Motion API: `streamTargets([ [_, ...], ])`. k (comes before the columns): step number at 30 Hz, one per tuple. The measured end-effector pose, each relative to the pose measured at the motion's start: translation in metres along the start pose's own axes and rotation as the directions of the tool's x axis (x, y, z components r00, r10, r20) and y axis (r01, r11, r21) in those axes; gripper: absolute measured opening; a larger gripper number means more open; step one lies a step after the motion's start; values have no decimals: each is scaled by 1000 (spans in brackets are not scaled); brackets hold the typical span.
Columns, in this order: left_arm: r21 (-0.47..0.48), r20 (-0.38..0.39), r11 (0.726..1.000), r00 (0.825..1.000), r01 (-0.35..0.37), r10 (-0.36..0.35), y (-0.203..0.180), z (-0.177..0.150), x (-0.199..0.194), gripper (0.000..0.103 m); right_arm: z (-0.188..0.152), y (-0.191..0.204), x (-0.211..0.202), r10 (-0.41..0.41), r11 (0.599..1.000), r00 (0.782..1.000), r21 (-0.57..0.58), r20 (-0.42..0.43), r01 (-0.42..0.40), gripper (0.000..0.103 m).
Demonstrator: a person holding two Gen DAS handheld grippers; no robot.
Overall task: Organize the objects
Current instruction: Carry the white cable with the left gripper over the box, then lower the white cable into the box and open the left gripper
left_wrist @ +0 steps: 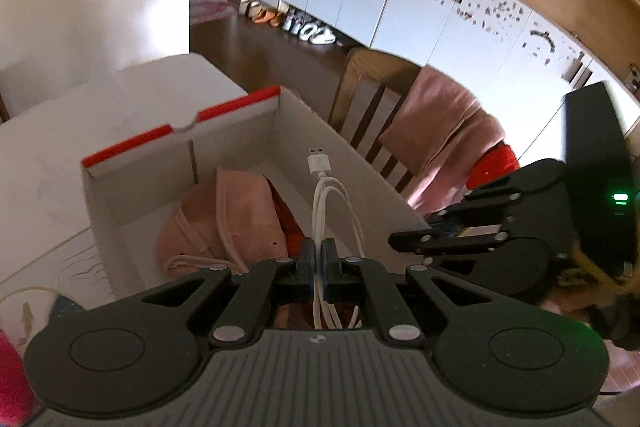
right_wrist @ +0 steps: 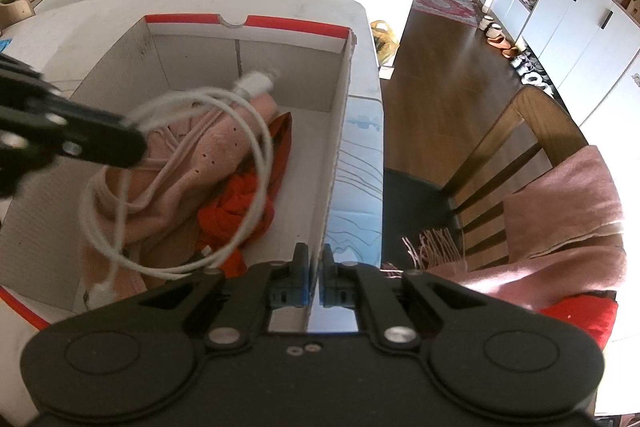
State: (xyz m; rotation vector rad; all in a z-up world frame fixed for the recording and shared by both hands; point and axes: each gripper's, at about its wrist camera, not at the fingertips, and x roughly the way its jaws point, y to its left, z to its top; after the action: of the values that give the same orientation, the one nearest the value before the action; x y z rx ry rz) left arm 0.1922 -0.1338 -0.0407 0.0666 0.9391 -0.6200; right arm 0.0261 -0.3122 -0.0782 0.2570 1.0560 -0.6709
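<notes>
We hold coiled white USB cable point(left_wrist: 326, 195) pinched in left gripper point(left_wrist: 318, 259) above red-rimmed cardboard box point(left_wrist: 180, 135) | right gripper point(right_wrist: 316, 269) clamps box's right wall | lower over pink cloth point(left_wrist: 224, 215), then release.

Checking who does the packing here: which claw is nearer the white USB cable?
Left. The left claw is shut on the white USB cable, holding it over the cardboard box. The right claw grips the box's side wall, apart from the cable.
</notes>
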Motion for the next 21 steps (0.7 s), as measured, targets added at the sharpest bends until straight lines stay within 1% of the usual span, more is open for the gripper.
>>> streamTargets([
  [4,-26,-33,1000,999,4,-4,2,0,21,2,0,-1,0,4,1000,1000,3,0,-4,4],
  [9,-31,-76,999,997,-7,5,1,-2,41,2,0,-2,0,6,1000,1000,10,0,-6,4],
  [12,-9,-101,1000,995,-27,26,0,-4,49,2,0,-2,0,10,1000,1000,14,0,-10,4],
  [14,-14,-119,999,992,-35,33,2,-5,52,2,0,-3,1,11,1000,1000,15,0,-11,4],
  [21,-11,-140,999,989,-54,51,9,-12,56,4,0,-4,1,15,1000,1000,19,0,-15,4],
])
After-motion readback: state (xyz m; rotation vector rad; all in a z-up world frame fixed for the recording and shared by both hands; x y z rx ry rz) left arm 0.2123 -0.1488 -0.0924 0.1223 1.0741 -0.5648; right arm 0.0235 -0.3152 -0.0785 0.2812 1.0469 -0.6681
